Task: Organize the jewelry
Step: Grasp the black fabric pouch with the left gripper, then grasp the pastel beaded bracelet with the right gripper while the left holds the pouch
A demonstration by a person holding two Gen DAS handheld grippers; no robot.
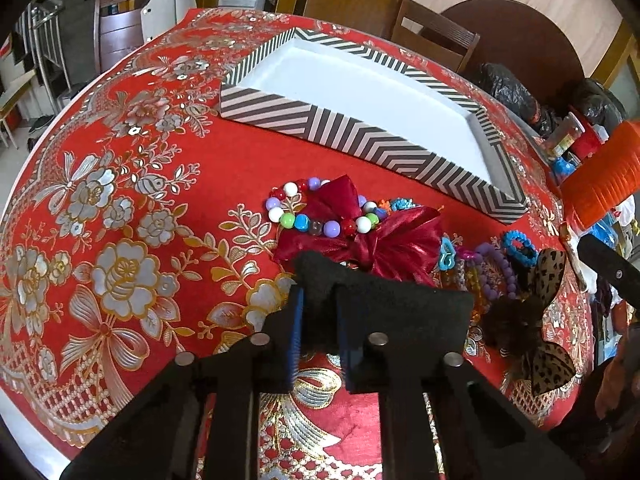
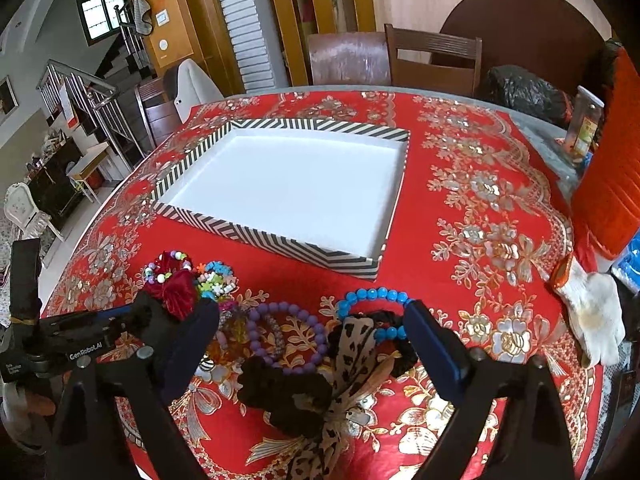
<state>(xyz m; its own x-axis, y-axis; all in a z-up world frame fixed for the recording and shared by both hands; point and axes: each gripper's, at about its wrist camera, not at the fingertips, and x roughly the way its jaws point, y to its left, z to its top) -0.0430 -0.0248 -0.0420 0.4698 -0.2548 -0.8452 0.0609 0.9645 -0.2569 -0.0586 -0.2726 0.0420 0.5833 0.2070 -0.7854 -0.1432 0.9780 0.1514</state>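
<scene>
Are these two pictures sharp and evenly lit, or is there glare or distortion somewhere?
Left wrist view: strong fisheye bend, dark corners, the striped box looks curved; sharp. Right wrist view: the box's white inside glares near its far wall; the window is overbright.

Jewelry (image 2: 280, 332) before box (image 2: 280, 248) (on tablecloth (image 2: 480, 216))

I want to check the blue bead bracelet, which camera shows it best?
The right wrist view: the blue bracelet lies near the middle, most of its ring visible behind the leopard bow. The left wrist view shows it small, at the right edge.
</scene>
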